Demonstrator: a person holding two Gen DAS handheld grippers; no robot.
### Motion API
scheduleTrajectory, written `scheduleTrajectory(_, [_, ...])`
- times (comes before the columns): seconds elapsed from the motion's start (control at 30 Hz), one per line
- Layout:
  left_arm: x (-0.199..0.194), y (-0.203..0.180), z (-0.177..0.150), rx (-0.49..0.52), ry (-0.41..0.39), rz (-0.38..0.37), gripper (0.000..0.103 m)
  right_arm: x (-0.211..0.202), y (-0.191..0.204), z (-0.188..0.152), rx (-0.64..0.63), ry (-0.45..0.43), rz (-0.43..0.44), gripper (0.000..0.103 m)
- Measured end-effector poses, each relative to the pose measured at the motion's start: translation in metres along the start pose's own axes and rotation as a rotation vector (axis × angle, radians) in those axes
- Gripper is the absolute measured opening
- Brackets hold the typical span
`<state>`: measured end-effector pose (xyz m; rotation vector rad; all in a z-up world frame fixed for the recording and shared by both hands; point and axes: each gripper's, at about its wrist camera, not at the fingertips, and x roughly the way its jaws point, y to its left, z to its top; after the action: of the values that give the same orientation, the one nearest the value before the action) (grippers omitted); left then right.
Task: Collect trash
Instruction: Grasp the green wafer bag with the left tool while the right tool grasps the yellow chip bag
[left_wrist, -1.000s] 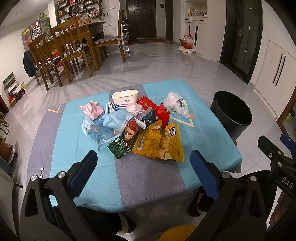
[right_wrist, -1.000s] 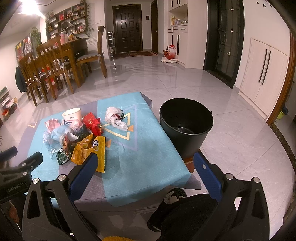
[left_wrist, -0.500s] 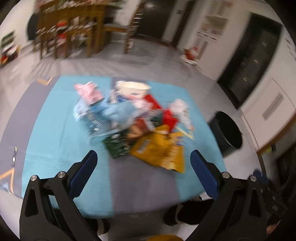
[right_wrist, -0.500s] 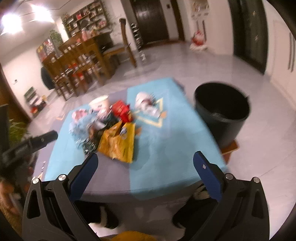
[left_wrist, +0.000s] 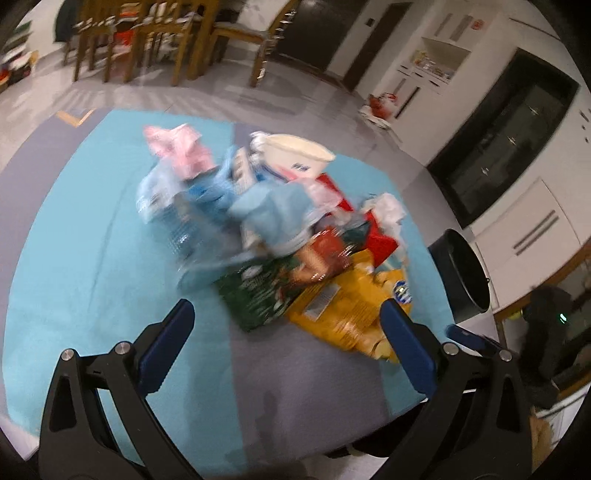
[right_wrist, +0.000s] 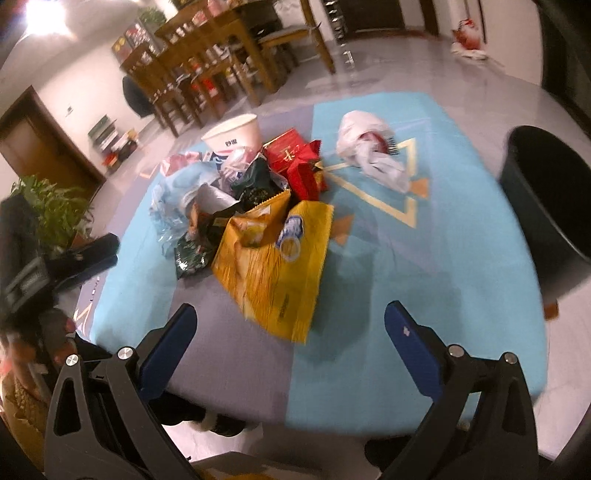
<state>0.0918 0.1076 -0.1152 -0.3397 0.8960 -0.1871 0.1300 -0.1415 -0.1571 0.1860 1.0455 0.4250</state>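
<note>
We are holding both tongs spread and empty: left tongs (left_wrist: 284, 328), right tongs (right_wrist: 291, 325). The yellow snack bag (right_wrist: 275, 262) is lying on the desk (right_wrist: 388, 288) just ahead of the right tongs, long axis running away from us; the black bin (right_wrist: 550, 206) is standing off to the right.

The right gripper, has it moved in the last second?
Yes. The right gripper has come forward over the table, toward the yellow snack bag.

The right tool (right_wrist: 288, 332) hangs spread wide over the yellow bag (right_wrist: 273, 266).
</note>
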Motion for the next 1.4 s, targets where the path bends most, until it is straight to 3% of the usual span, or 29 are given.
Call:
scheduleTrajectory(0.2, [0.037, -0.025, 0.015, 0.145, 0.075, 0.048, 0.100, 0.033, 0.000, 0.024, -0.069, 0.089, 0.018, 0.099])
scheduleTrajectory(0.33, [0.054, -0.037, 0.019, 0.239, 0.081, 0.041, 0.100, 0.045, -0.009, 0.024, -0.037, 0.128, 0.094, 0.099])
scheduleTrajectory(0.57, [0.082, -0.023, 0.019, 0.180, 0.140, 0.003, 0.096, 0.057, -0.018, 0.019, 0.030, 0.183, 0.163, 0.099])
scheduleTrajectory(0.67, [0.089, -0.020, 0.020, 0.152, 0.150, -0.008, 0.094, 0.067, -0.015, 0.024, 0.029, 0.196, 0.197, 0.084])
scheduleTrajectory(0.77, [0.093, -0.021, 0.020, 0.154, 0.146, 0.001, 0.089, 0.070, -0.015, 0.027, 0.041, 0.204, 0.233, 0.057])
scheduleTrajectory(1.0, [0.093, -0.020, 0.016, 0.176, 0.133, 0.045, 0.079, 0.059, -0.013, 0.017, -0.014, 0.192, 0.171, 0.040])
scheduleTrajectory(1.17, [0.103, -0.018, 0.011, 0.189, 0.178, 0.076, 0.057, 0.037, -0.018, 0.016, -0.012, 0.138, 0.153, 0.036])
scheduleTrajectory(1.3, [0.107, -0.018, 0.005, 0.215, 0.184, 0.128, 0.050, 0.029, -0.032, 0.012, 0.022, 0.128, 0.150, 0.036])
scheduleTrajectory(1.37, [0.107, -0.018, 0.002, 0.218, 0.179, 0.148, 0.031, 0.025, -0.033, 0.010, 0.027, 0.116, 0.150, 0.036])
scheduleTrajectory(1.4, [0.106, -0.016, 0.003, 0.199, 0.181, 0.140, 0.030, 0.021, -0.034, 0.009, 0.024, 0.107, 0.154, 0.036])
